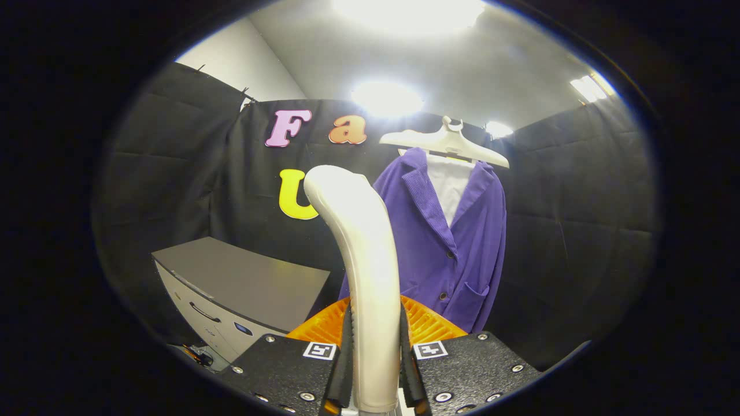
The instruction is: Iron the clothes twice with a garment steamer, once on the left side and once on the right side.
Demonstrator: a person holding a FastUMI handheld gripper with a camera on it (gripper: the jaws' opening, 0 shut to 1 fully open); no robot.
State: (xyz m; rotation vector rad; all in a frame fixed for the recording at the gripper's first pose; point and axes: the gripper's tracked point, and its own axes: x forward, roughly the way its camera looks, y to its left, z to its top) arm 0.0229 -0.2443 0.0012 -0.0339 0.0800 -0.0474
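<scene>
Gripper view. Lower left of the frame: a grey desk (254, 283) with a drawer front, standing against the booth wall. Bottom centre: the gripper (374, 370), its jaws pinching the white handle of the steamer (361, 260) from both sides; the handle rises up the middle of the frame and curves left at its top, and an orange ribbed part shows behind it just above the jaws. Right of centre, beyond the steamer: the purple jacket (457, 242), hung over a white shirt (450, 182) on a pale hanger (445, 144) in the upper centre-right, well apart from the steamer. Judged step: bringing the steamer to the jacket for a pass. To do it well, keep the grip firm so the handle cannot twist, approach one front panel near the shoulder, then draw downward in a single steady stroke, staying on that side of the buttons; repeat on the other panel.
</scene>
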